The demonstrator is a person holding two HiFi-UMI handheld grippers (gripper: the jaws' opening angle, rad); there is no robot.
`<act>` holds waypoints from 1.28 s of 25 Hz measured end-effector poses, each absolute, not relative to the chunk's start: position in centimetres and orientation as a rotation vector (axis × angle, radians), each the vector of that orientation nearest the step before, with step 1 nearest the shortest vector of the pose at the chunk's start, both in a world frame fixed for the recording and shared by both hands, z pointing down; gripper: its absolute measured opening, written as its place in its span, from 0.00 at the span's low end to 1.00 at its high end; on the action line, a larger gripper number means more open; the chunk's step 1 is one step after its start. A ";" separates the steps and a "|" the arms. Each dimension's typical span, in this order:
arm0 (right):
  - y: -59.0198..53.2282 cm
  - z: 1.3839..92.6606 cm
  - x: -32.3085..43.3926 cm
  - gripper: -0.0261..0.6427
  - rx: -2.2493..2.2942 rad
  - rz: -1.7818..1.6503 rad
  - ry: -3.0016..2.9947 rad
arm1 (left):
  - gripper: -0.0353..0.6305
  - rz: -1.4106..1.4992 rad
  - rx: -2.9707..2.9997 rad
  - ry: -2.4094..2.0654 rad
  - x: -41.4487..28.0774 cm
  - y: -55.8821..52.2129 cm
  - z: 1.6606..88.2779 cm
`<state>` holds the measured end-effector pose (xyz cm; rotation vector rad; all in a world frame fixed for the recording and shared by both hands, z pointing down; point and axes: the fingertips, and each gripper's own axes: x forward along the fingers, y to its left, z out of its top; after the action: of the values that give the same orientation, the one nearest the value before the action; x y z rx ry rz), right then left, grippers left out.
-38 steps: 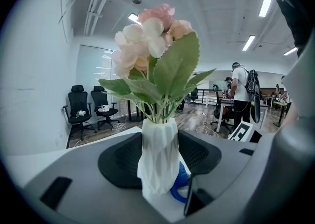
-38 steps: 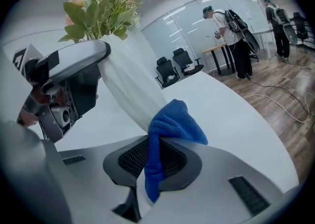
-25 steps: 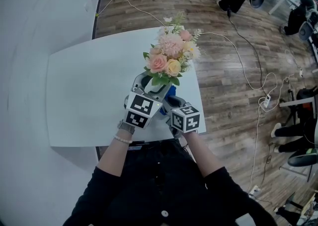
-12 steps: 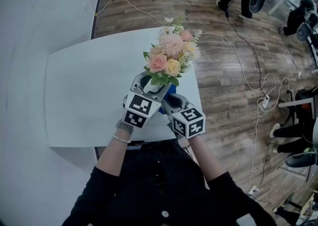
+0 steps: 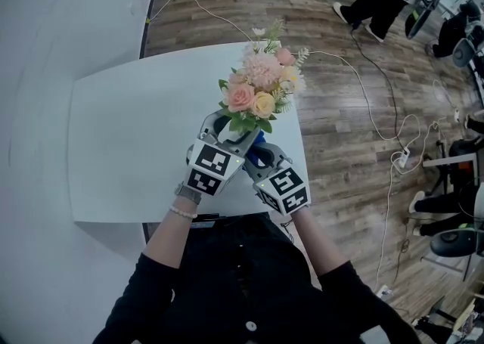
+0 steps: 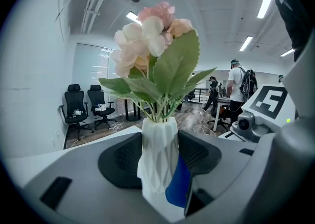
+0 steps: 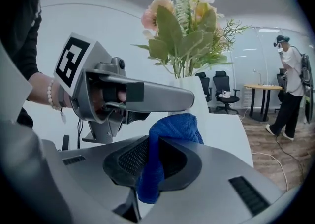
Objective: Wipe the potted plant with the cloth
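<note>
Status: wiping under way, not shown complete. The left claw (image 5: 225, 127) is closed on the white pot (image 6: 157, 154) of the potted plant (image 5: 261, 82), at the near right part of the desk (image 5: 128, 138); whether the pot rests on the desk cannot be told. The right claw (image 7: 152, 161) is clamped on the blue cloth (image 7: 162, 139), which lies against the pot's lower side. Leaves and flowers appear untouched, judged outstanding. Against half a second ago, the right claw's marker cube has turned and shifted slightly toward the pot; plant and left claw are unchanged.
</note>
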<state>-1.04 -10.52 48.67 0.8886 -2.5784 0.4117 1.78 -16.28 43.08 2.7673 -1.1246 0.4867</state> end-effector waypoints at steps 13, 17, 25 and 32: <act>-4.5 52.7 -6.3 0.15 0.294 0.435 -2.556 | 0.41 0.491 2.762 -1.115 1.7 -16.3 43.2; -6.2 55.1 -5.4 0.15 0.391 0.540 -2.484 | 0.41 0.492 2.762 -1.112 1.8 -16.2 43.1; -10.4 56.7 -2.4 0.15 0.730 0.830 -2.435 | 0.41 0.485 2.758 -1.114 1.7 -16.2 43.1; -11.8 54.3 -1.7 0.15 0.872 0.889 -2.501 | 0.41 0.467 2.747 -1.141 1.3 -16.4 43.1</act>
<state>-1.71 -11.80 54.28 0.8721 -2.5005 0.8890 1.32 -16.43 43.05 2.7472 -1.1414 0.4673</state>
